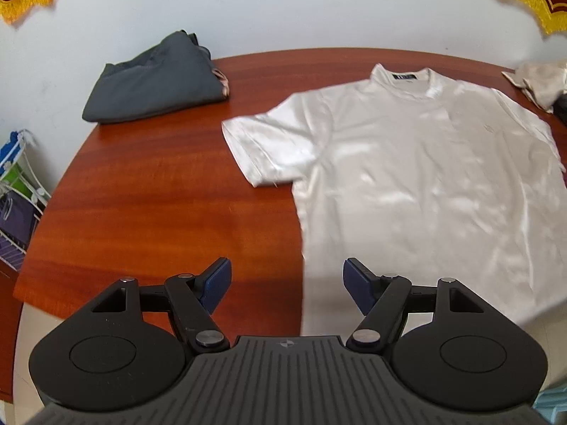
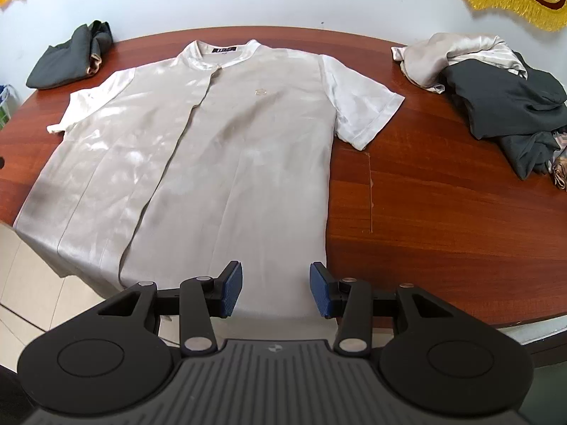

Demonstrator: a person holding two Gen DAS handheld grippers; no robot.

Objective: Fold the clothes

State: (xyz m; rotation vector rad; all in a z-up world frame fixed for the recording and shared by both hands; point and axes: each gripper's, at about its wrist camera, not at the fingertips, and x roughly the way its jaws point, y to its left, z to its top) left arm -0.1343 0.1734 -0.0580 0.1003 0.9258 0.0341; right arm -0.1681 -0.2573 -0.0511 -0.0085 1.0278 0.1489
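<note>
A shiny beige short-sleeved shirt (image 1: 418,177) lies spread flat, front up, on a reddish wooden table (image 1: 149,194). Its collar points to the wall and its hem hangs over the near edge. In the right wrist view the same shirt (image 2: 219,148) fills the middle, both sleeves spread out. My left gripper (image 1: 287,285) is open above the shirt's lower left corner, its blue pads apart with nothing between them. My right gripper (image 2: 276,290) is open over the hem near the shirt's lower right side, holding nothing.
A folded dark grey garment (image 1: 152,81) sits at the table's far left. At the far right lies a heap of dark and beige clothes (image 2: 496,88). A wire rack (image 1: 17,191) stands left of the table. Bare table (image 2: 443,205) shows right of the shirt.
</note>
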